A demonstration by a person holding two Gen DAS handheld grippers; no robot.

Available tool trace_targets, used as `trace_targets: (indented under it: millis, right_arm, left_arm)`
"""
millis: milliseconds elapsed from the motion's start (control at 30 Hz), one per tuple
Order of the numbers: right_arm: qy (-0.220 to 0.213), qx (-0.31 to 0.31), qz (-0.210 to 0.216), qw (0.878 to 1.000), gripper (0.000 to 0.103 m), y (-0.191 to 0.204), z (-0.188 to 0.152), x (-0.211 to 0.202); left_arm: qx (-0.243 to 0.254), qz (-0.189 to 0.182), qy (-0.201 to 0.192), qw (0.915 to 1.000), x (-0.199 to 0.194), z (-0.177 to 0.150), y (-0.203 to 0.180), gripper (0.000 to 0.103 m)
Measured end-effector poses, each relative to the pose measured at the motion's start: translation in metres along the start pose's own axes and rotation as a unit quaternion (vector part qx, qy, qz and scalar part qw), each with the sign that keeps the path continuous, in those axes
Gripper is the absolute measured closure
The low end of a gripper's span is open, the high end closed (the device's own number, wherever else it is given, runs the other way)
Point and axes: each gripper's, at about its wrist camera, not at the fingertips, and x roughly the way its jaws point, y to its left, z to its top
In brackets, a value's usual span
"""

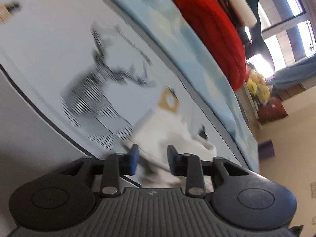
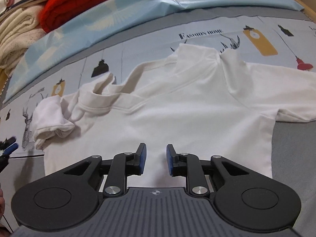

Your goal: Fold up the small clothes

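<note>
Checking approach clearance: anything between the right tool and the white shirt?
Nothing visible. The right tool is open directly over the lower part of the white cotton short-sleeved shirt, which lies spread on the printed grey tablecloth; only bare fabric shows between its fingers.

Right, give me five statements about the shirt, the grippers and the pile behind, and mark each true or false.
1. The white shirt lies spread on a printed cloth. True.
2. The right gripper is shut on the shirt's hem. False: its jaws stand apart above the shirt, gripping nothing.
3. A red garment lies in the pile beyond the shirt. True.
4. The shirt is black. False: it is white.
5. The left gripper is open, with white fabric showing between its jaws. True.
</note>
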Motion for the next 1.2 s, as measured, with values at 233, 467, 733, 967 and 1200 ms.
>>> trace_targets:
  millis: [233,467,733,967,1200]
  right_arm:
    - [0.003,-0.002,-0.001,1.000,0.080,0.001,0.001,0.006]
    - [0.008,0.000,-0.005,1.000,0.080,-0.001,0.002,0.011]
    - [0.013,-0.006,0.000,1.000,0.080,0.003,0.001,0.014]
    - [0.008,-0.008,0.005,1.000,0.080,0.003,0.003,0.009]
    - [0.007,-0.005,-0.001,1.000,0.080,-0.002,0.004,0.008]
  left_arm:
    - [-0.116,0.030,0.011,0.9928,0.037,-0.014,0.008,0.056]
    - [-0.078,0.053,-0.025,0.9953,0.034,-0.008,0.002,0.100]
    - [0.046,0.253,-0.182,0.9491,-0.059,0.040,0.025,0.100]
    - [-0.022,0.439,-0.270,0.8565,-0.153,0.065,0.129,0.099]
    - [-0.116,0.446,-0.250,0.8514,-0.179,0.065,0.169,0.088]
